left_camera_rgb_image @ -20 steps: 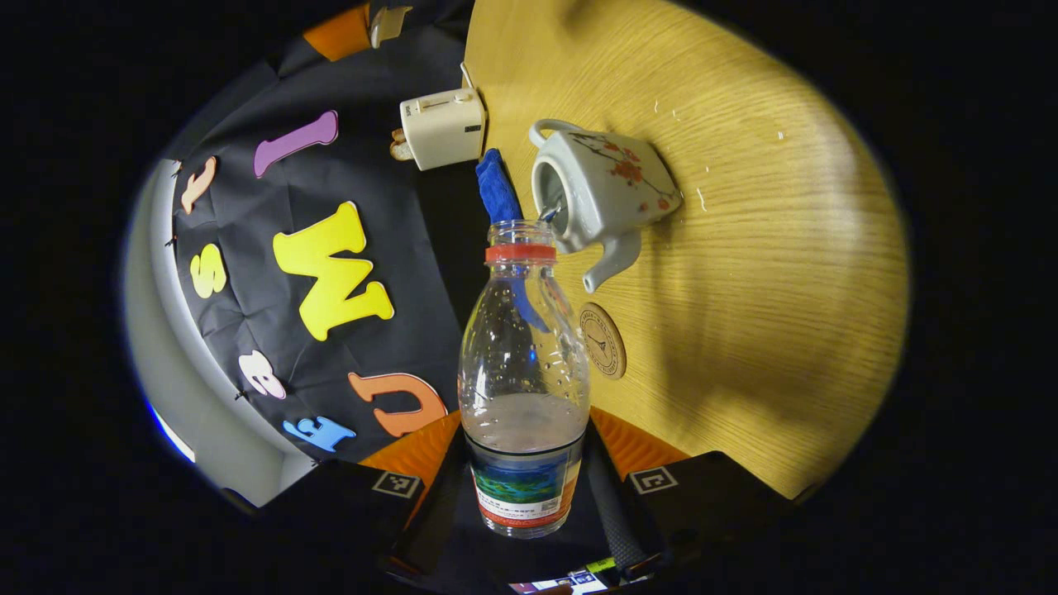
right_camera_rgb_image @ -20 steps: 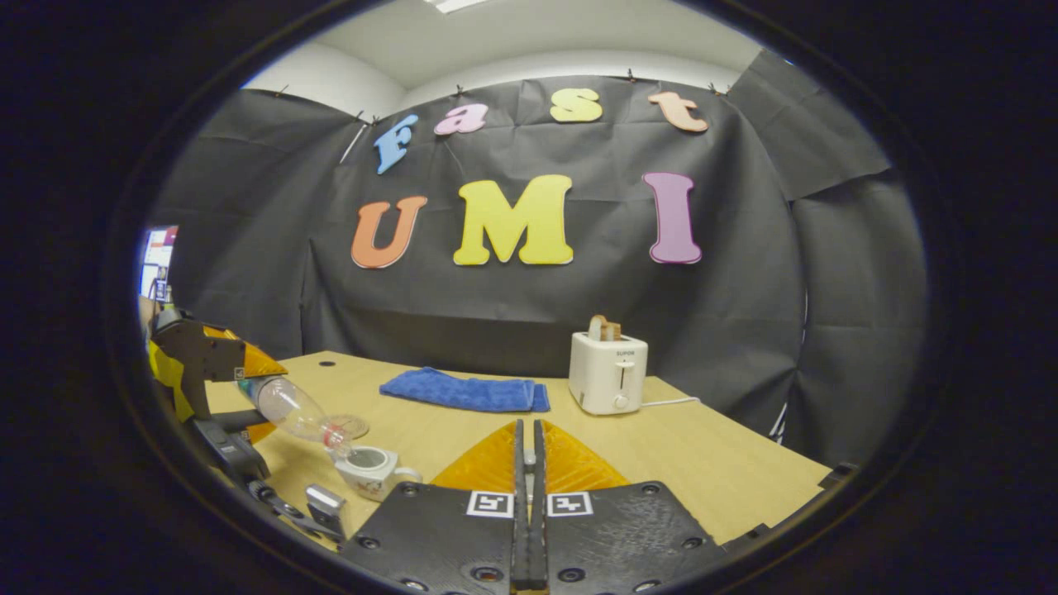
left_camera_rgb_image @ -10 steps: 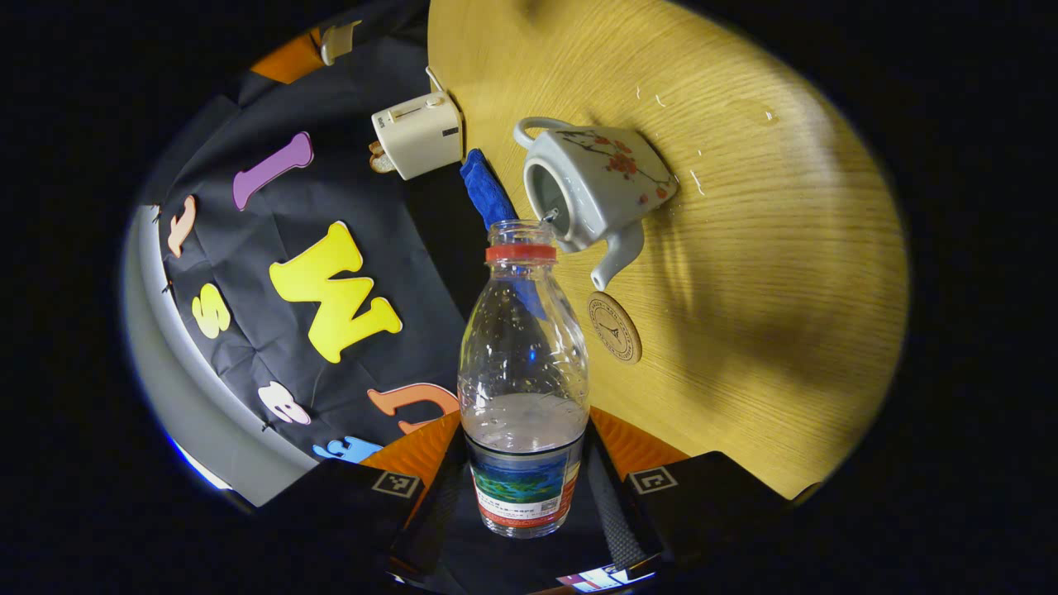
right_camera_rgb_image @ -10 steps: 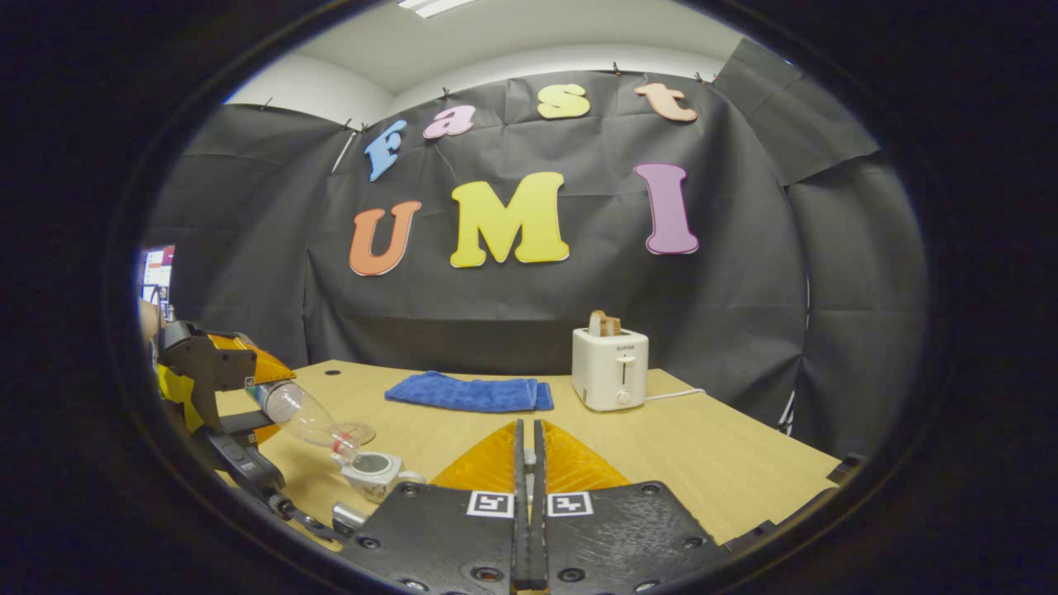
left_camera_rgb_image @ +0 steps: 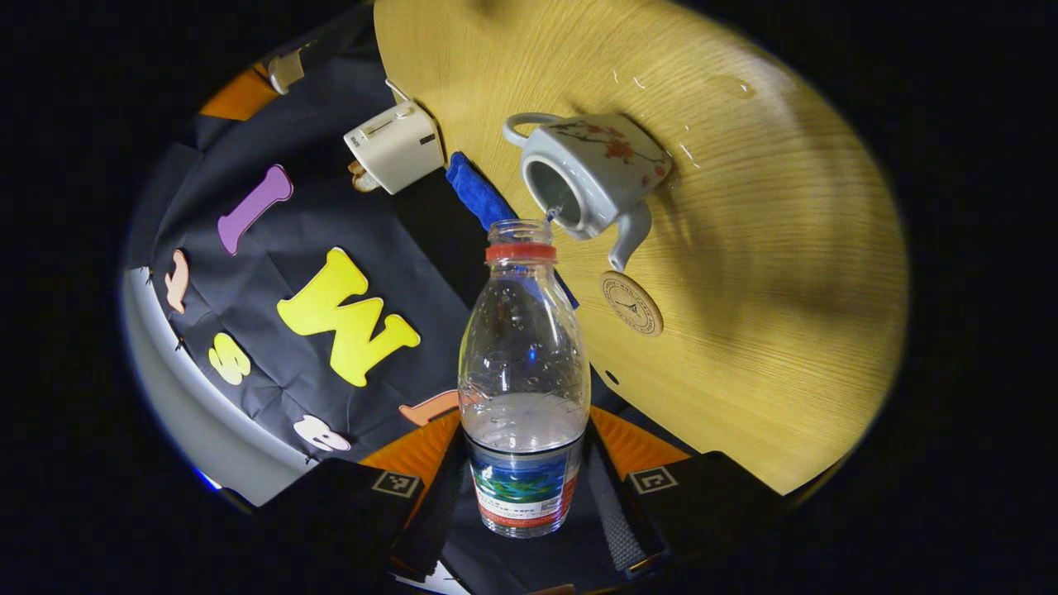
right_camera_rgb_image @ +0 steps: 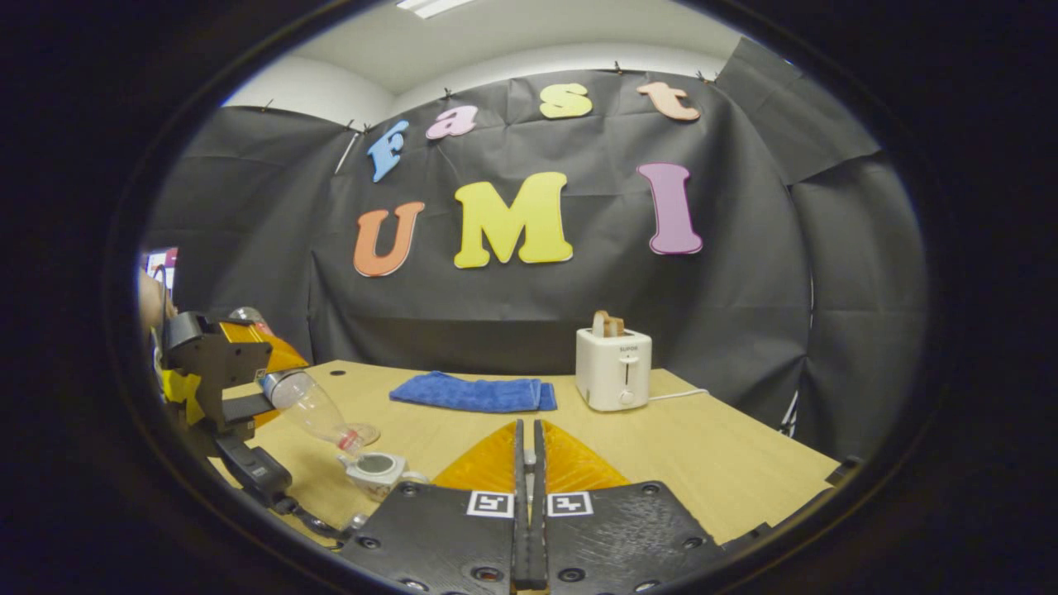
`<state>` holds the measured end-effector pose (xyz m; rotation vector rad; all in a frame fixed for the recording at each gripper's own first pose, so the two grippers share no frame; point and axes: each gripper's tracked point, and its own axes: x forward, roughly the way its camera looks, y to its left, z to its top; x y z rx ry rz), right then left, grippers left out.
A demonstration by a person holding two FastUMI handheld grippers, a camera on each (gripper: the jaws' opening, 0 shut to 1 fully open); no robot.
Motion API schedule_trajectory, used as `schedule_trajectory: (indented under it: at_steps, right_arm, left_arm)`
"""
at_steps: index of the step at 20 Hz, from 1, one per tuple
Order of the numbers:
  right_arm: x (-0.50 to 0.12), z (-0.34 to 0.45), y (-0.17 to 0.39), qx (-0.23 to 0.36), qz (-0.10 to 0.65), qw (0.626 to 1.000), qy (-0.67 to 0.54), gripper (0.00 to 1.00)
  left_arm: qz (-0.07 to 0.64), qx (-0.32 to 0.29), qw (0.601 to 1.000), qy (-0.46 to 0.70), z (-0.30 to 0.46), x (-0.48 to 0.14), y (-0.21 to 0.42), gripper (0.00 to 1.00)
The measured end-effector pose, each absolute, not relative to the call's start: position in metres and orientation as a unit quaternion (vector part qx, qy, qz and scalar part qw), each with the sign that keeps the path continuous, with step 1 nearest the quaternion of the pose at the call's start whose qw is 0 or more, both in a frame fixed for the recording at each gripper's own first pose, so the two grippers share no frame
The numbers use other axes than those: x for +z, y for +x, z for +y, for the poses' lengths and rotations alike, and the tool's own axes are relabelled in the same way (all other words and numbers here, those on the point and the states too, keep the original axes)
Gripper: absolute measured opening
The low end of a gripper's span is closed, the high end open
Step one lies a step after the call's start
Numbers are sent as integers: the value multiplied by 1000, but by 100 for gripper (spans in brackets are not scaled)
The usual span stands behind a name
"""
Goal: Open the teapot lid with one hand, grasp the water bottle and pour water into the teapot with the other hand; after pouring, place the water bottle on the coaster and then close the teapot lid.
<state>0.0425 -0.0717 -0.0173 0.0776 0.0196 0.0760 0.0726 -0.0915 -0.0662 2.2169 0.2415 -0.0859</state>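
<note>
My left gripper (left_camera_rgb_image: pixel 525 487) is shut on the lower body of a clear water bottle (left_camera_rgb_image: pixel 523 372) with a red neck ring. The bottle is tilted, its mouth at the opening of the white flowered teapot (left_camera_rgb_image: pixel 591 169), and a thin trickle runs in. The teapot stands lidless on the wooden table. A round coaster (left_camera_rgb_image: pixel 631 303) lies beside its spout. In the right gripper view the left gripper (right_camera_rgb_image: pixel 223 364) tips the bottle (right_camera_rgb_image: pixel 310 401) down over the teapot (right_camera_rgb_image: pixel 376 471). My right gripper (right_camera_rgb_image: pixel 526 463) is raised, fingers together, with a small pale bit in the slit.
A white toaster (right_camera_rgb_image: pixel 613 369) with bread in it stands at the back of the table (right_camera_rgb_image: pixel 727 463), its cord trailing right. A folded blue cloth (right_camera_rgb_image: pixel 471 392) lies to its left. Small water drops (left_camera_rgb_image: pixel 686 153) dot the table behind the teapot.
The left gripper has tipped the bottle steeper, its base rising. The bottle's mouth stays at the teapot's opening. The right gripper has barely moved.
</note>
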Motion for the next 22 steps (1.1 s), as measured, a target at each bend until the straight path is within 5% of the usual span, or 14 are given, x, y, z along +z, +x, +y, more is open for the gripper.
schedule_trajectory:
  at_steps: [22]
  right_arm:
    - [-11,-91,43,21,11,999,42,0]
  left_arm:
    - [97,-29,390,915,-99,-59,69,76]
